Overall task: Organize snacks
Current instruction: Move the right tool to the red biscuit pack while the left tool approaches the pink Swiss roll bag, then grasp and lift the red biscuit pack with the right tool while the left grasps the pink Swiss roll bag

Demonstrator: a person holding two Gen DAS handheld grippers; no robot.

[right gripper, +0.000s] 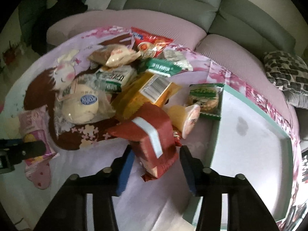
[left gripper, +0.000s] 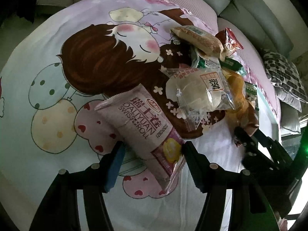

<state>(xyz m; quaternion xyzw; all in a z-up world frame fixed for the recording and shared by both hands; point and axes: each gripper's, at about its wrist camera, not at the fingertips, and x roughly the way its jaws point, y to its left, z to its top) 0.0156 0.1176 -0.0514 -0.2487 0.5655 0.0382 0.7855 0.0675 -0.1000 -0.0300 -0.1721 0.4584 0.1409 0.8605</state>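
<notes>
A pile of wrapped snacks lies on a cartoon-print sheet. In the left wrist view my left gripper is open around the lower end of a pink Swiss roll pack, jaws apart on either side. My right gripper is open around a dark red snack pack at the pile's near edge. A white bun in clear wrap lies just beyond the Swiss roll. The right gripper also shows in the left wrist view, and the left gripper's finger in the right wrist view.
A white tray with a teal rim sits to the right of the pile. A grey sofa runs behind. A black-and-white patterned cushion lies at the far right. A jelly cup and a green cookie pack lie next to the tray.
</notes>
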